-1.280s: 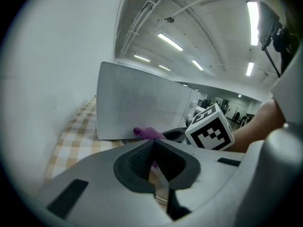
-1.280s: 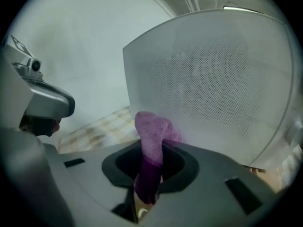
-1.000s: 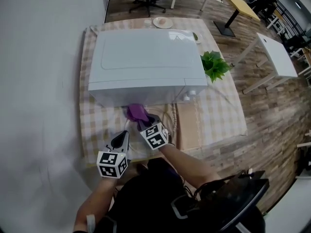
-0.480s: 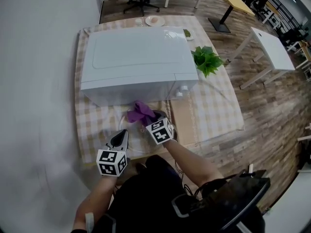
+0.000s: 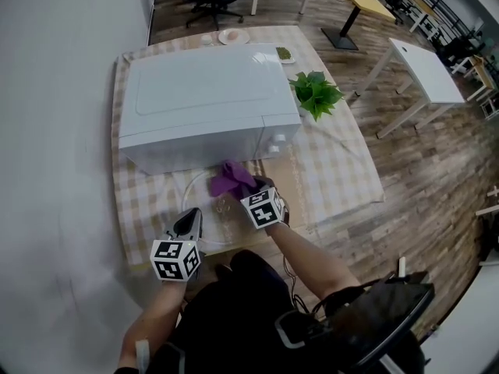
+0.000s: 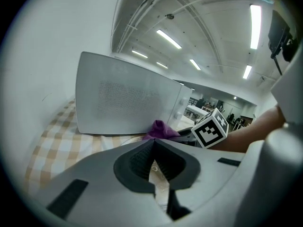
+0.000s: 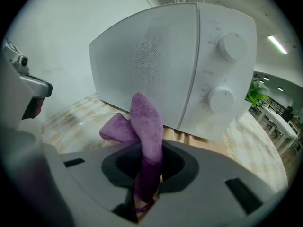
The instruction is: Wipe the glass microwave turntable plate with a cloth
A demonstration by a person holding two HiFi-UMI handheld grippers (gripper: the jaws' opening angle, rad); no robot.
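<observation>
Nearest the person, the left hand-held gripper point(image 5: 190, 218) sits at the near left edge of the plate point(image 5: 209, 213). Its jaws are drawn to a narrow slit on a glassy sliver that I take for the plate's rim, though the left gripper view leaves that grip hard to confirm. The plate lies flat on the checked tabletop point(image 5: 335, 170), just in front of the microwave point(image 5: 203, 100). Being clear glass, it should be stiff, smooth, fairly heavy and breakable. It is likely to skate on the tabletop under a wiping push, so the rim is the sensible place to steady it, with pressure kept light. Past it, the right hand-held gripper point(image 5: 245, 187) is clamped on one end of the cloth point(image 5: 230, 179), the rest standing up and flopping over beyond the jaws. The cloth looks soft, limp and light, and held by its end like this it will fold rather than press flat. The plate's outline is faint against the checks. Its far edge is hidden under the cloth and gripper, and no view settles whether cloth and glass are touching. The plant point(image 5: 316, 92) stands at the microwave's right, and the small dishes behind are too tiny to identify.
</observation>
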